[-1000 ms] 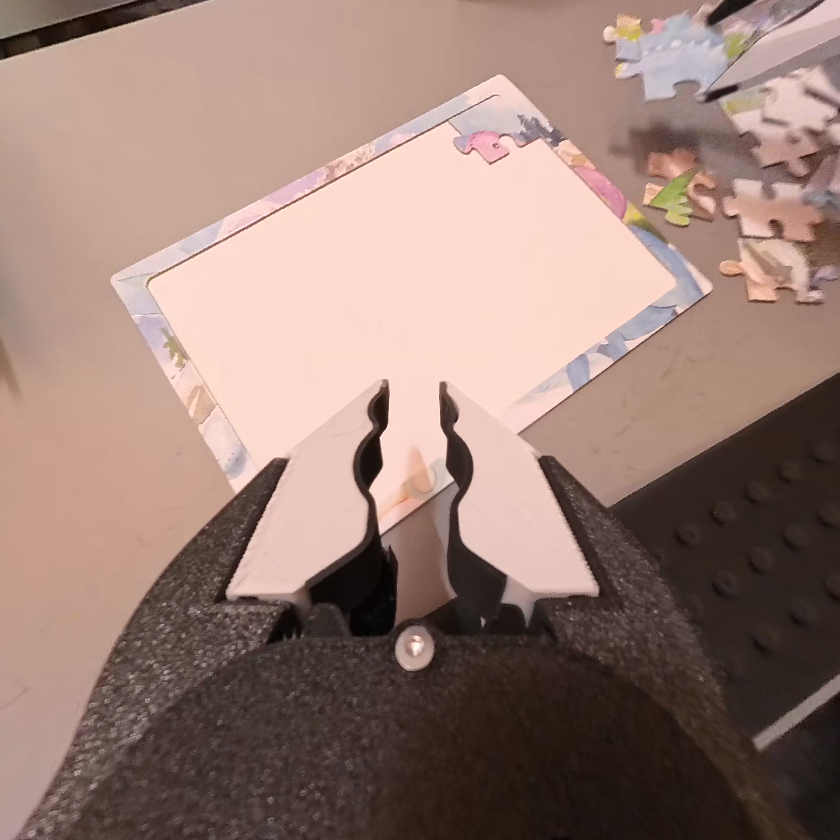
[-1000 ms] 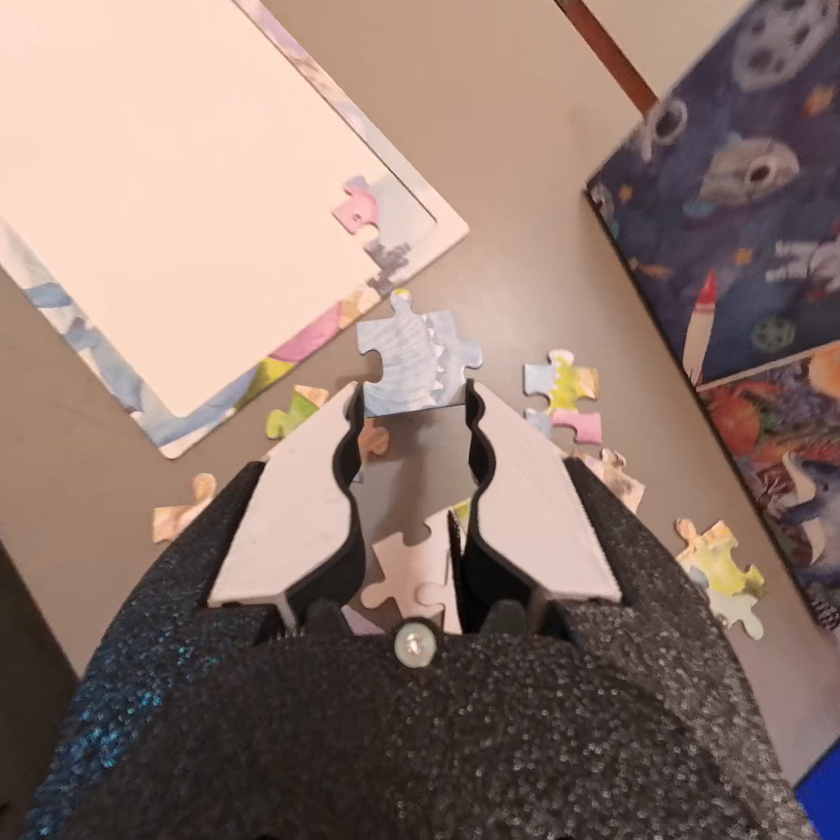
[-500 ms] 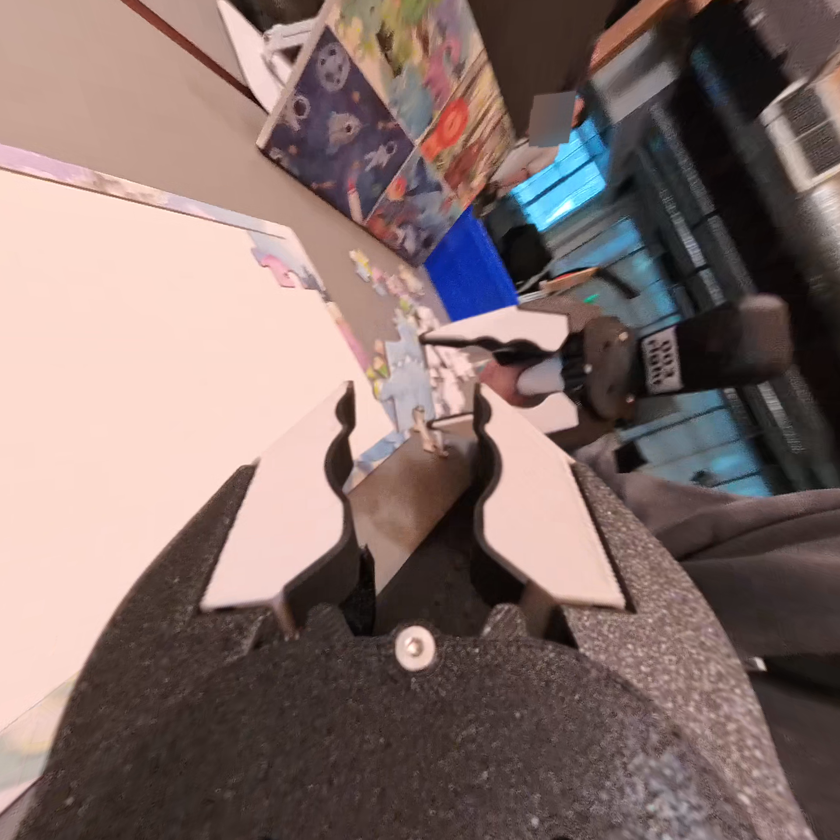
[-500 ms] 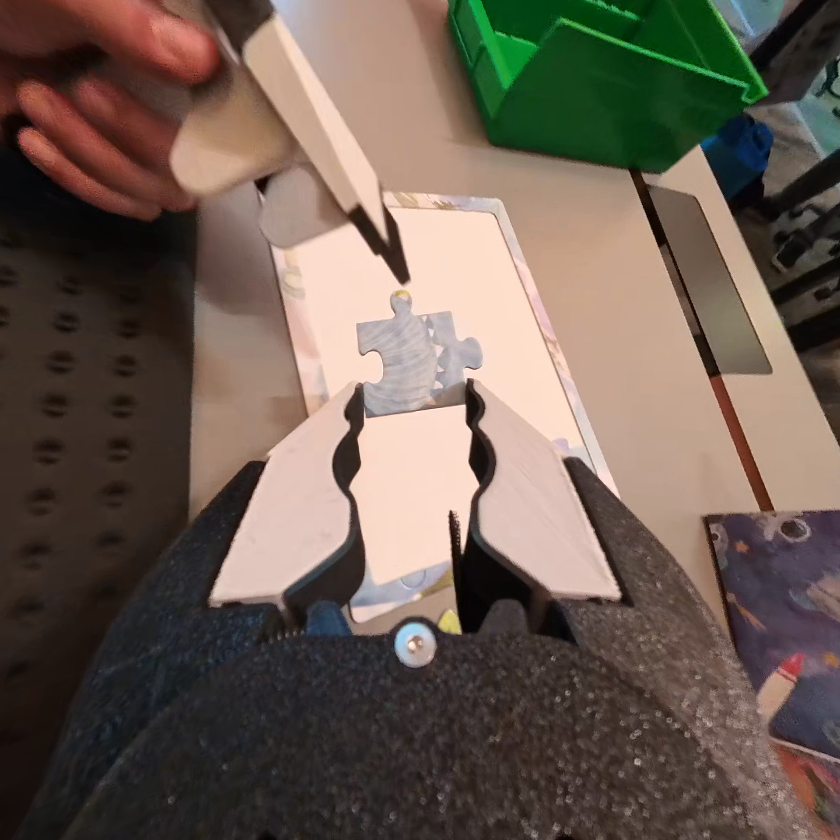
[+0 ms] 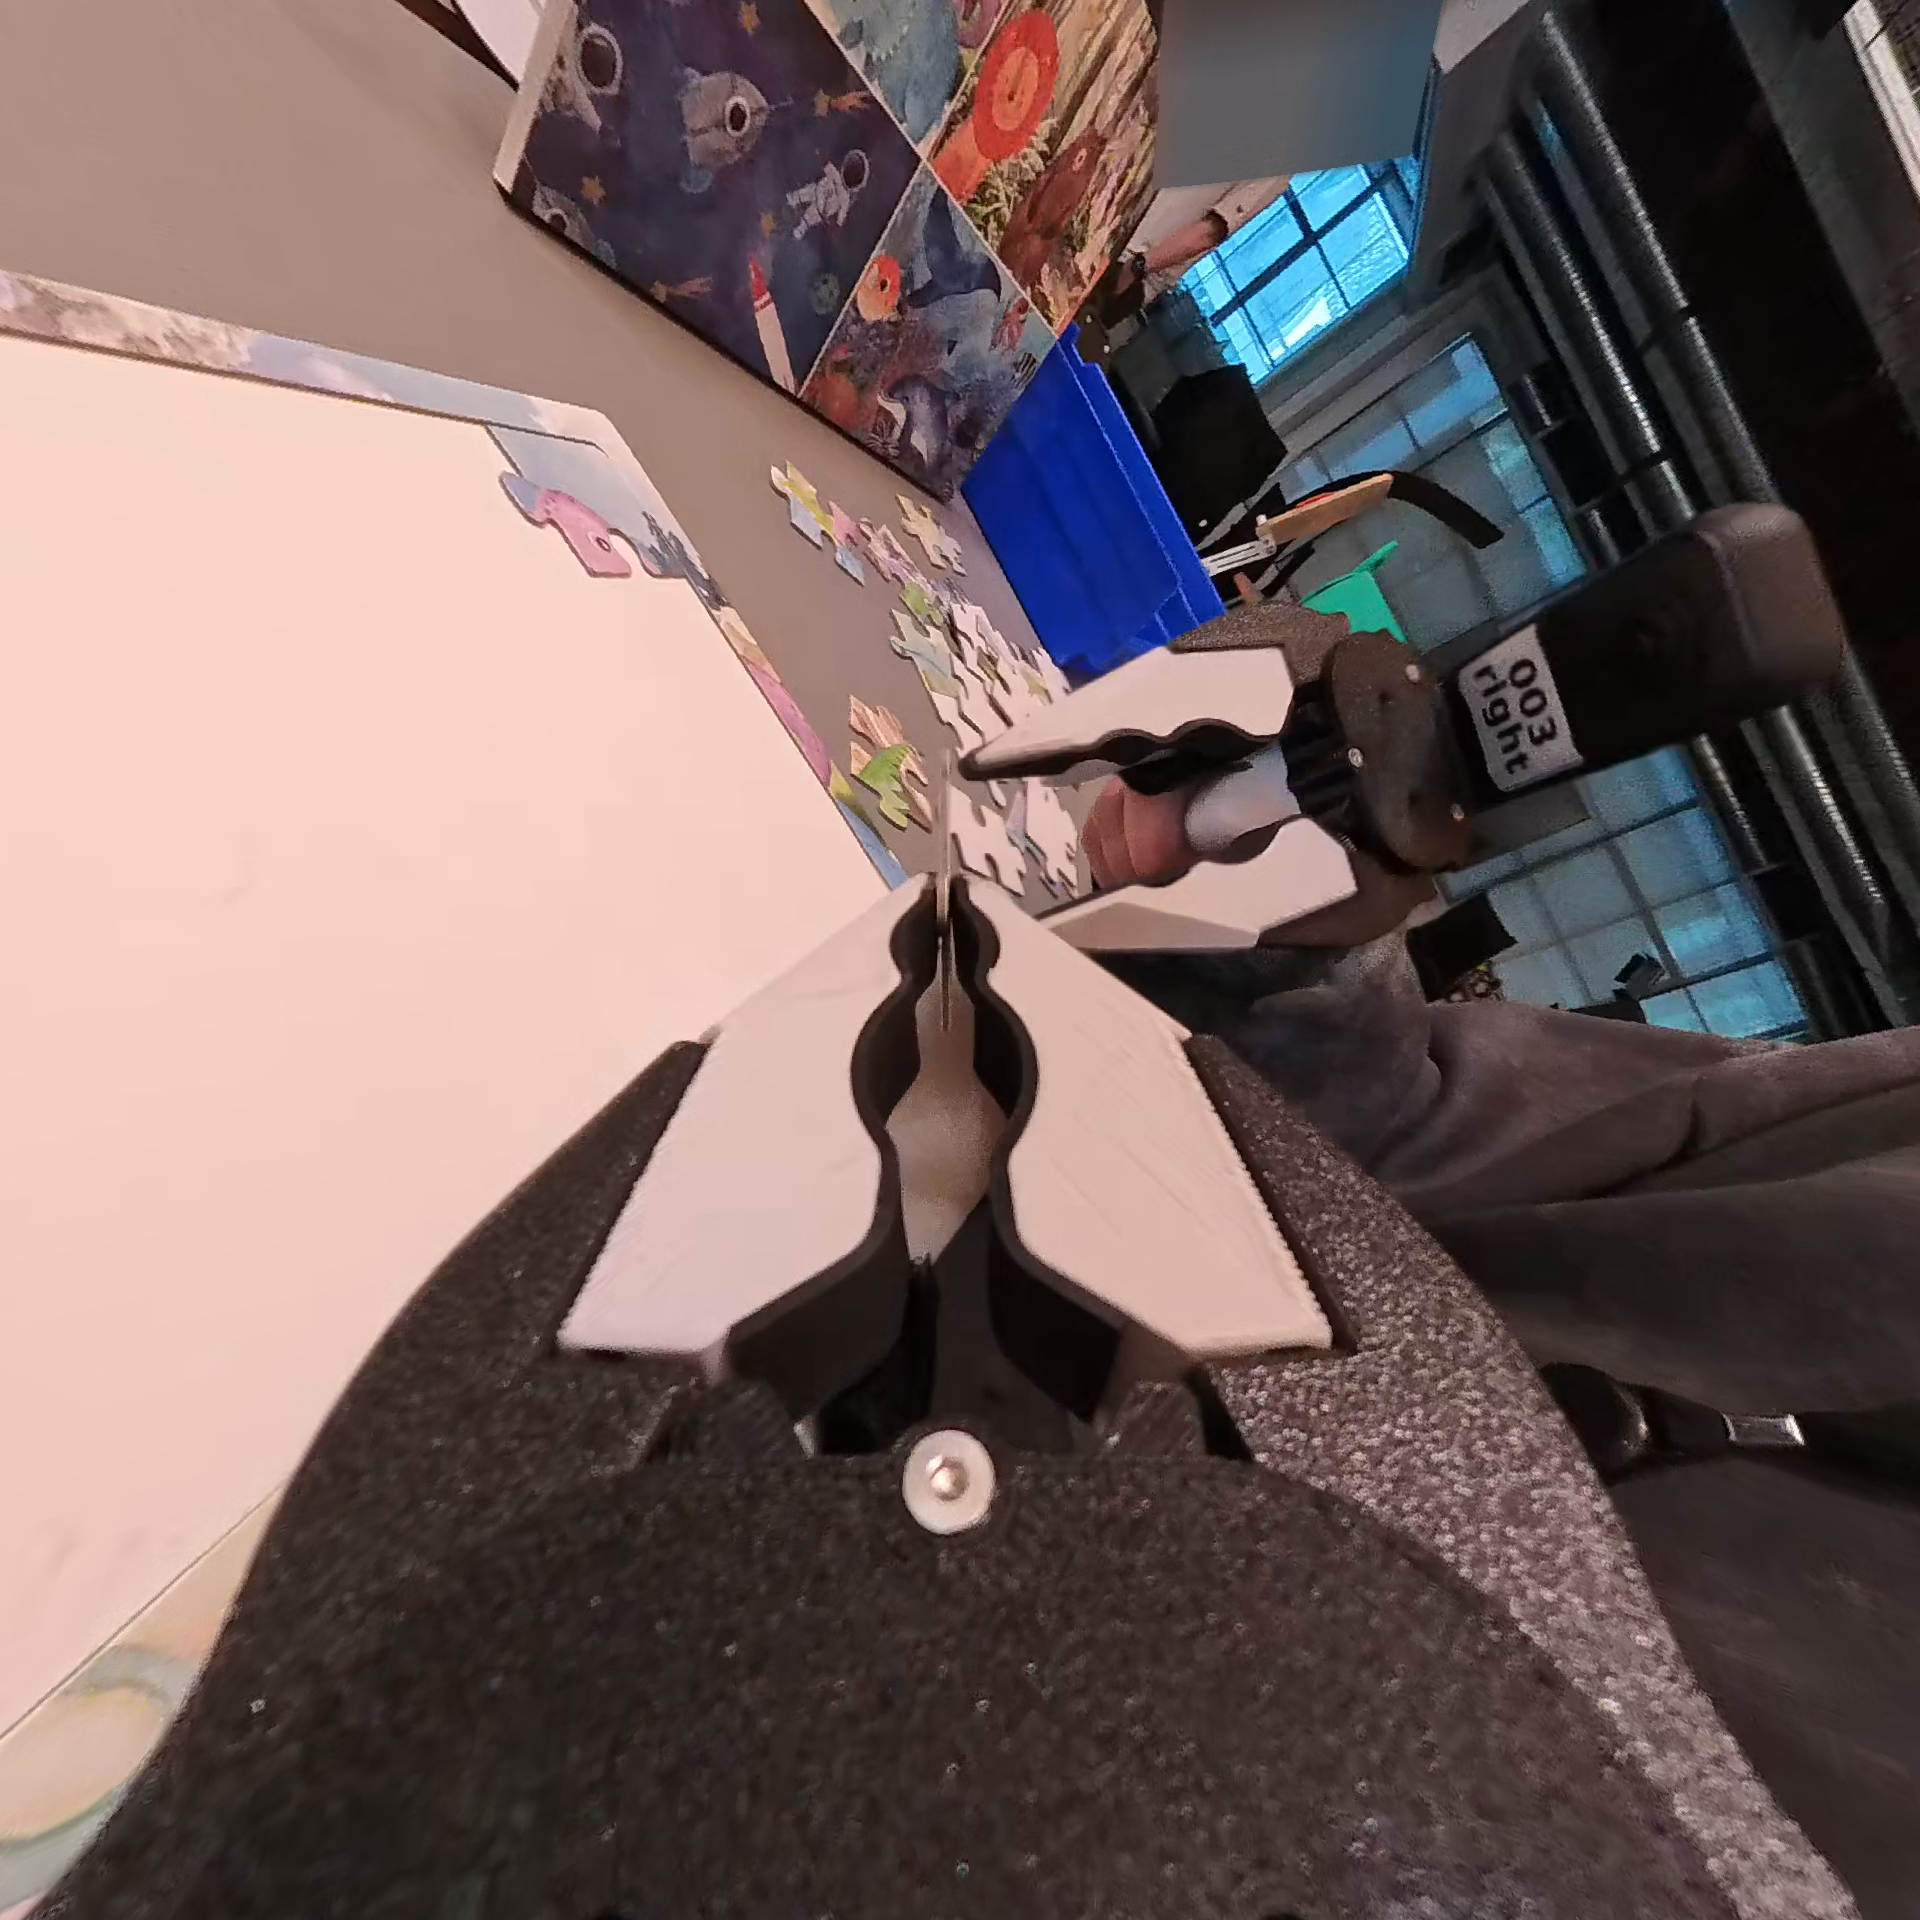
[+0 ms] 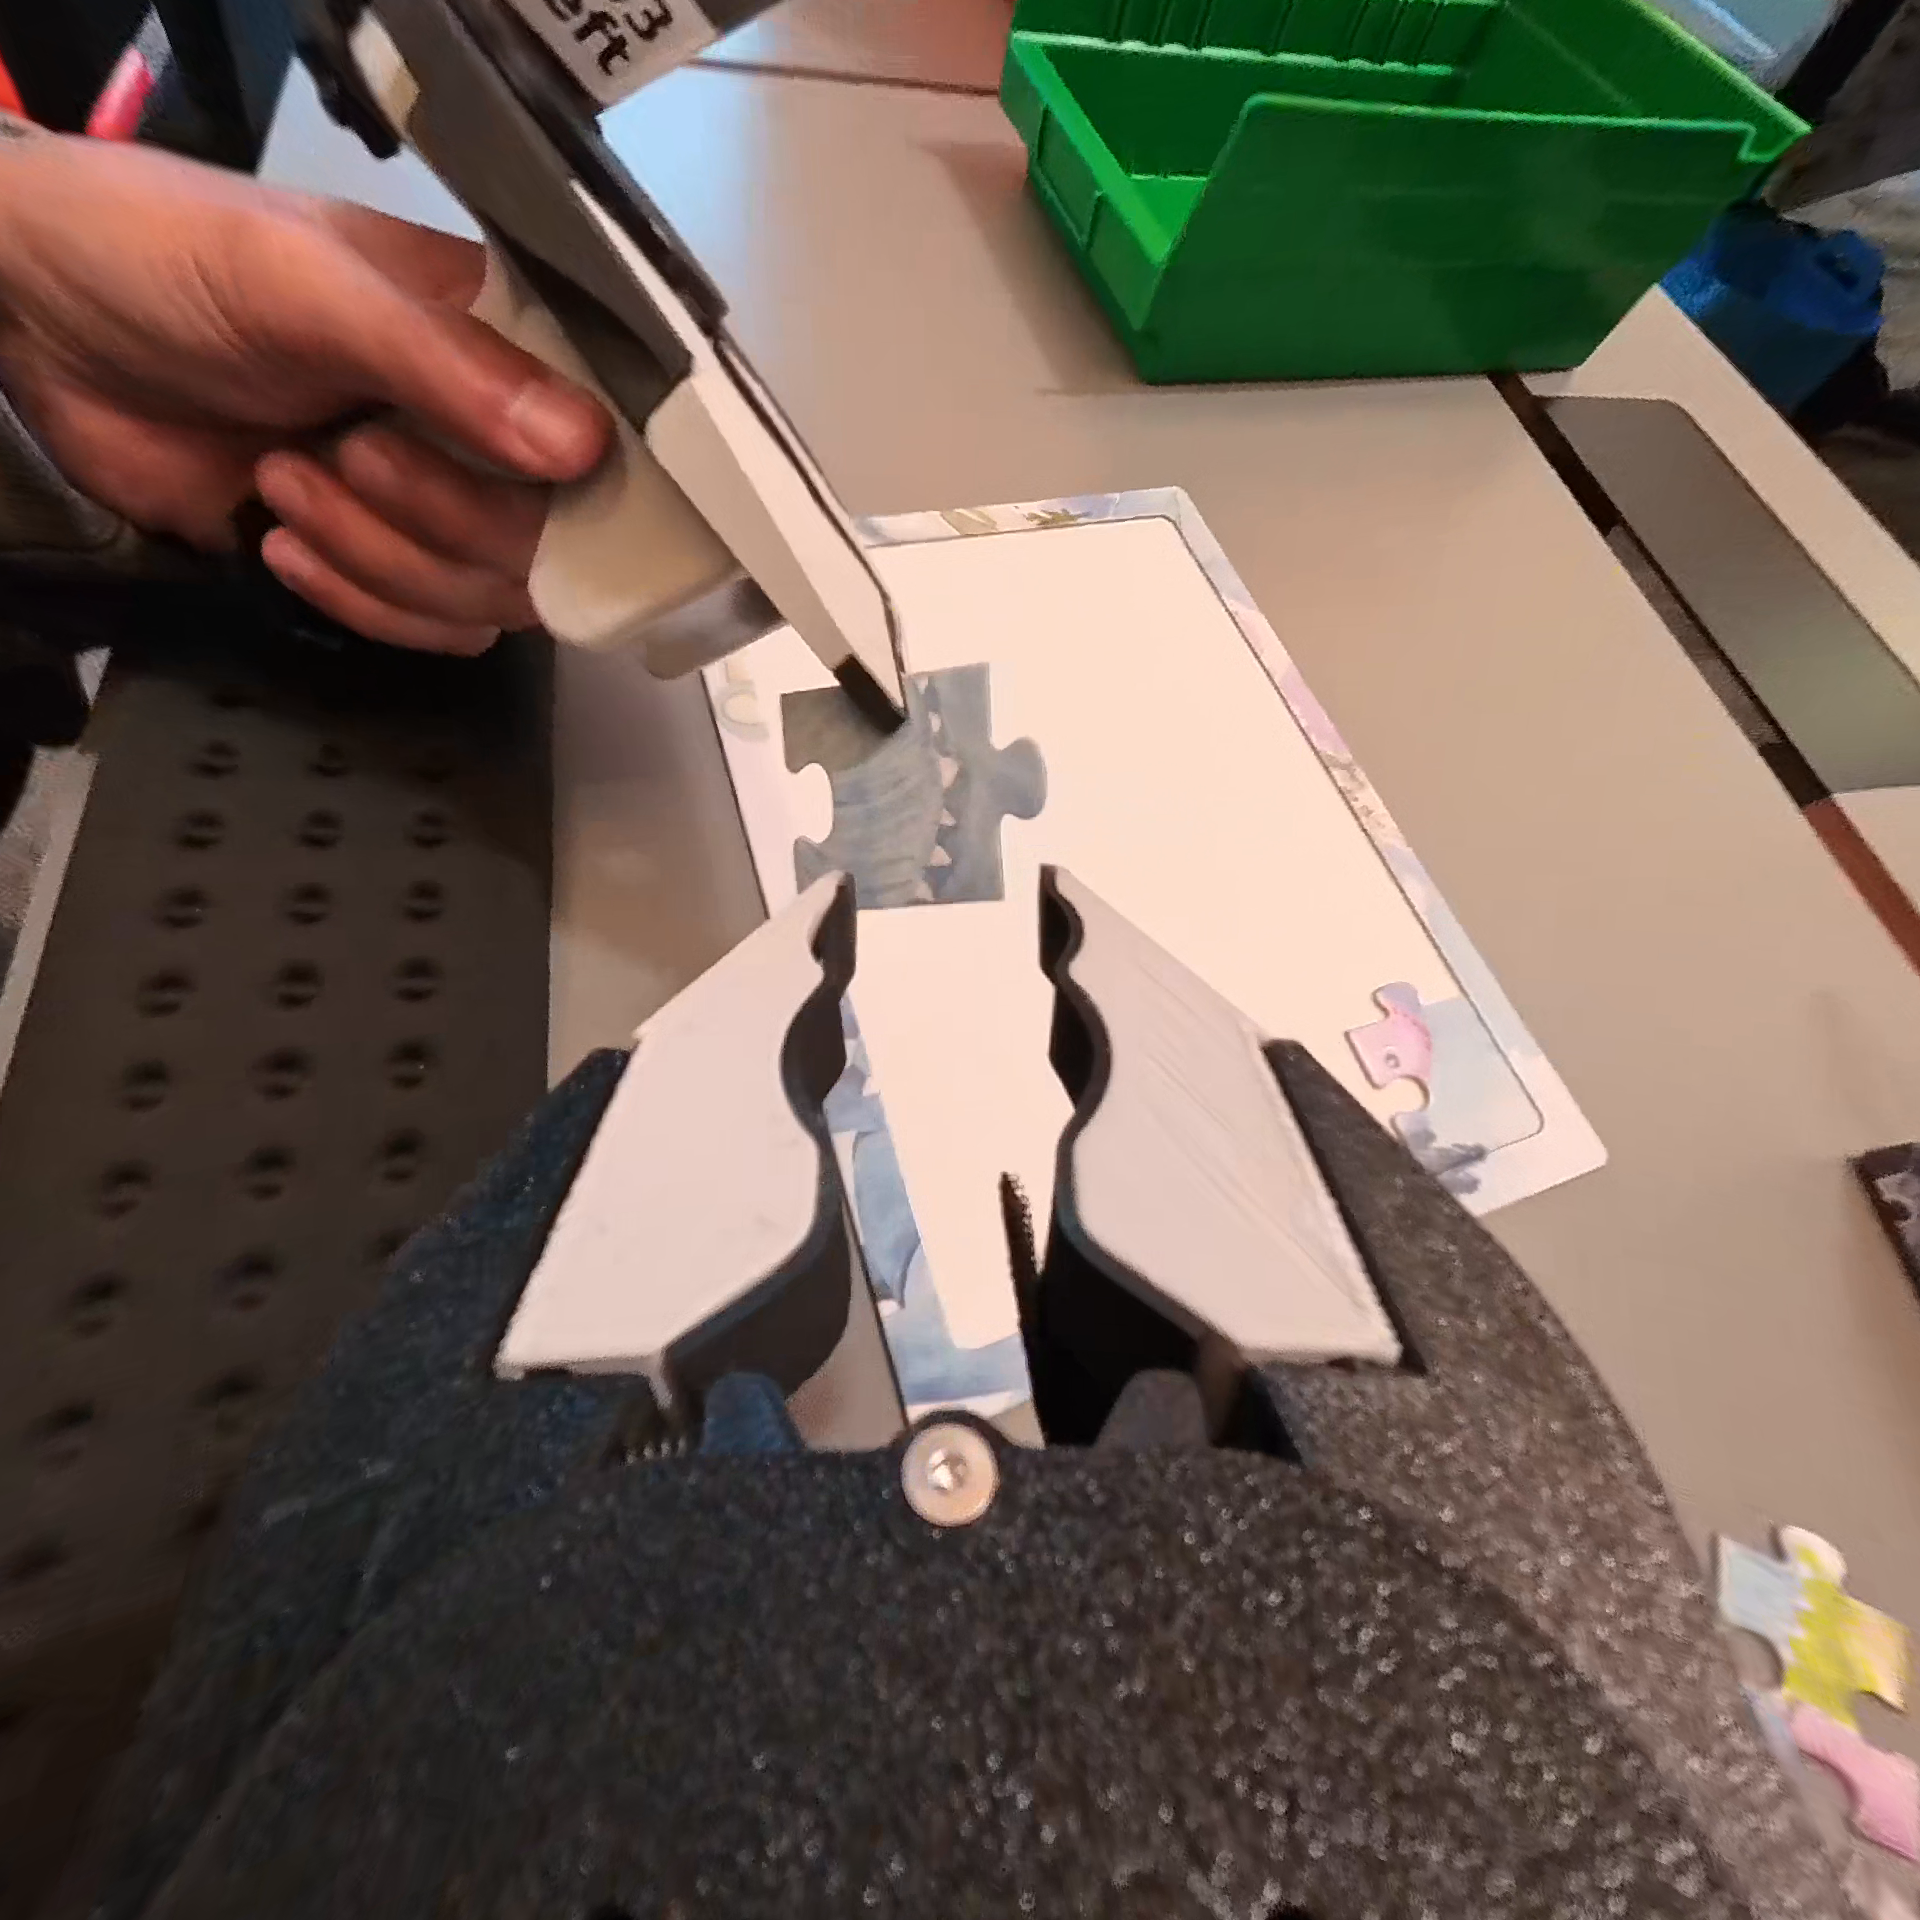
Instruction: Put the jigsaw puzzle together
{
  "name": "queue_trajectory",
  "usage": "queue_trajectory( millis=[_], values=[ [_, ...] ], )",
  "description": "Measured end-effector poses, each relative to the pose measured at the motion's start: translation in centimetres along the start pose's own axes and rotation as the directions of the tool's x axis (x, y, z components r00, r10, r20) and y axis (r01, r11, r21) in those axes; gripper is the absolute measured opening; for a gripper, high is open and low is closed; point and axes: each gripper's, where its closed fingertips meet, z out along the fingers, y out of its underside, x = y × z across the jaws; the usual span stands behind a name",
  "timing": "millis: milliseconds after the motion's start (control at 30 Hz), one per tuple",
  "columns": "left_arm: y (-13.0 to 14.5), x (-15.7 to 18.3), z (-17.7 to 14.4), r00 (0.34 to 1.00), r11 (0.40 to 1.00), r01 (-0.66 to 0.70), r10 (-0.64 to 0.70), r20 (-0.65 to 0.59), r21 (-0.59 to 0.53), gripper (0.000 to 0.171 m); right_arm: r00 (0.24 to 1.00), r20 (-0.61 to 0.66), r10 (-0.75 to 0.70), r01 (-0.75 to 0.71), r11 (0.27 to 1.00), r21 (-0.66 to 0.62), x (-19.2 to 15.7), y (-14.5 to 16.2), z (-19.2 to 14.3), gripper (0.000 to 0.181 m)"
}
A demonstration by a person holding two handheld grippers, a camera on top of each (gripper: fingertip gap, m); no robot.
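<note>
Now the grey counter [image 6: 1403,644] is carrying a flat cardboard puzzle frame [image 6: 1226,644], its long axis running from 7 toward 1 o'clock in the right wrist view, glossy white inside a thin pastel border. One pink piece [image 6: 1397,1044] is sitting locked in the corner at 4 o'clock. A green plastic bin [image 6: 1382,208] is standing beyond it at 1 o'clock, and loose pieces [image 5: 914,613] are lying scattered on the bare counter beside the frame.

The left tool [image 6: 878,717] is clamping shut on the blue piece [image 6: 925,810], pinching it near one edge and holding it in the air over the frame's near left part, at 12 o'clock from the right tool [image 6: 945,894]. The right tool's smooth pale fingers are standing apart and empty, just short of the piece's straight lower edge. The left hand is therefore the one carrying the piece; seating it probably calls for lowering it flat against the border.
</note>
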Motion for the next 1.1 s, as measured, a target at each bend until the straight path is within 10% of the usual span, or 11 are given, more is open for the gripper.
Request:
queue_trajectory(
  millis=[300, 733, 1100],
  values=[
    [-0.5, -4.5, -0.1, 0.967, 0.998, 0.061, -0.055, 0.247, -0.014, 0.001, 0.972, -0.112, 0.206, -0.203, 0.978, 0.038, 3.9, 3.0, -1.0, 0.033],
    [-1.7, -6.1, 3.6, 0.962, 0.988, 0.13, -0.106, 0.253, -0.079, 0.001, 0.956, -0.215, 0.198, -0.21, 0.977, -0.033, 5.4, 4.9, -1.0, 0.03],
    [2.2, -3.0, 3.4, 0.997, 0.798, -0.08, 0.079, -0.028, -0.597, 0.001, 0.954, -0.228, 0.194, -0.205, 0.978, -0.026, 5.6, 4.5, -1.3, 0.028]
  ],
)
